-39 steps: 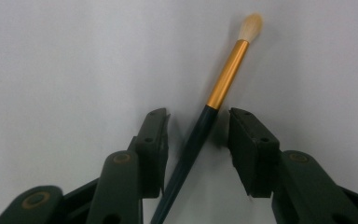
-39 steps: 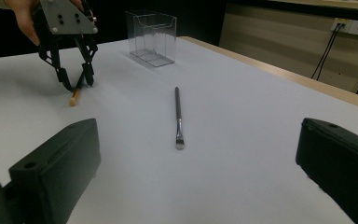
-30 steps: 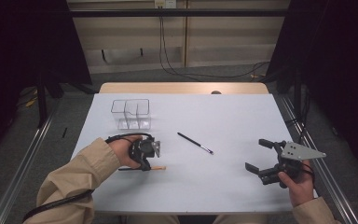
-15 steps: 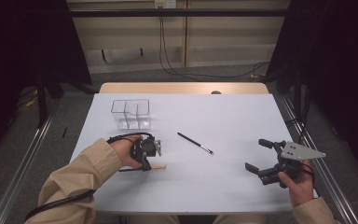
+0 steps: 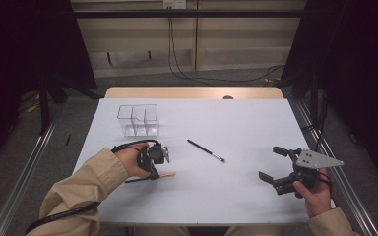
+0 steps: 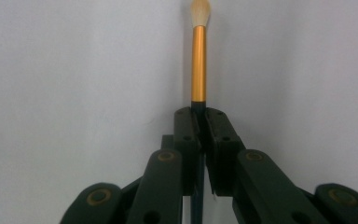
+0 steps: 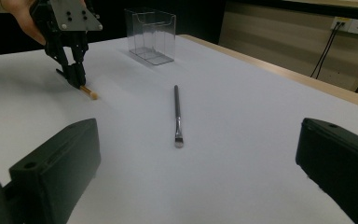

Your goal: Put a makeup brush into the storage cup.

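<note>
no brand, label or writing can be read on anything in view.

brush with gold ferrule (image 6: 198, 63): slim makeup-type brush, dark handle, shiny gold-orange metal ferrule, small rounded tuft of pale cream bristles at the tip. it lies low on the white table (image 5: 236, 128), front-left part, near the person's left hand (image 5: 130, 161). in the high view it shows as a short orange-tan stub (image 5: 167, 174) sticking out to the right of the gripper.

left gripper (image 6: 199, 122): jaws drawn together on the dark handle just behind the ferrule, pads pressing it from both sides; ferrule and tuft stick out past the tips. in the right gripper view the jaws point steeply down at the table with the tuft at the surface (image 7: 89, 93). black matte body, brass-coloured pivot pins, cable trailing back along the tan sleeve.

second brush (image 5: 206, 150): thin, dark straight handle, silvery ferrule, small flat tip; lies loose near mid-table, diagonal, well apart from both grippers.

clear box (image 5: 138, 119): transparent plastic, rectangular, with inner dividers, stands upright on the rear-left of the table, beyond the left hand.

right gripper (image 5: 274, 167): held at the front-right of the table, jaws spread wide, nothing between them; grey three-cornered plate on top.

table: smooth white top, light wood edge at the far side.
</note>
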{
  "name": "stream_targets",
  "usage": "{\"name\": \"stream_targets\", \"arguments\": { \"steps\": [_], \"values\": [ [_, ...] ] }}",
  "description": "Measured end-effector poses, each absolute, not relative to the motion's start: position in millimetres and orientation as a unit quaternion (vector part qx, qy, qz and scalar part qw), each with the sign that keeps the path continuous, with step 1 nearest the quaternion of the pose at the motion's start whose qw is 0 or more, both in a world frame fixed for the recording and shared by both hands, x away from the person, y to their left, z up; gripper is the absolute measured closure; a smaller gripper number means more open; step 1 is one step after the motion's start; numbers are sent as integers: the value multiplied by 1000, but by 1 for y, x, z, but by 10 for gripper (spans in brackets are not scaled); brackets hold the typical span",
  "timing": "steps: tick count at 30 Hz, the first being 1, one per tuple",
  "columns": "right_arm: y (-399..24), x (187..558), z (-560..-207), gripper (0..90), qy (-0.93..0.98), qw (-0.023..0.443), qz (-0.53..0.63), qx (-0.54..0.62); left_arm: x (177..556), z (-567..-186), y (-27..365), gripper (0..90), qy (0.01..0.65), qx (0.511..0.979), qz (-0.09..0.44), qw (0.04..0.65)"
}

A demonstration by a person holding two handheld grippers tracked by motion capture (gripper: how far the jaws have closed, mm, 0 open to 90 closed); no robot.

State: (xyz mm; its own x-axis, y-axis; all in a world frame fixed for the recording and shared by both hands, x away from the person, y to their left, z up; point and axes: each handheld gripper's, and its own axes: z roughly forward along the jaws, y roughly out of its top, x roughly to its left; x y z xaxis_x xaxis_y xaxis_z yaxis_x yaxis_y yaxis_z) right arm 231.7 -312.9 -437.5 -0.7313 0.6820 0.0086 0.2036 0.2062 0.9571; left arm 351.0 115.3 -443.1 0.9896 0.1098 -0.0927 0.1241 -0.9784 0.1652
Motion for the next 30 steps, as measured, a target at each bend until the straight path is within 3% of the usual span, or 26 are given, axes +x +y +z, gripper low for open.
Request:
{"name": "stream_targets", "arguments": {
  "steps": [19, 30],
  "values": [
    [-313, 231, -437, 0, 745, 217, 555, 298, 358, -433, 135, 840, 133, 965, -56, 219],
    [-314, 231, -437, 0, 744, 219, 556, 299, 359, -431, 143, 841, 177, 938, -38, 294]
  ]
}}
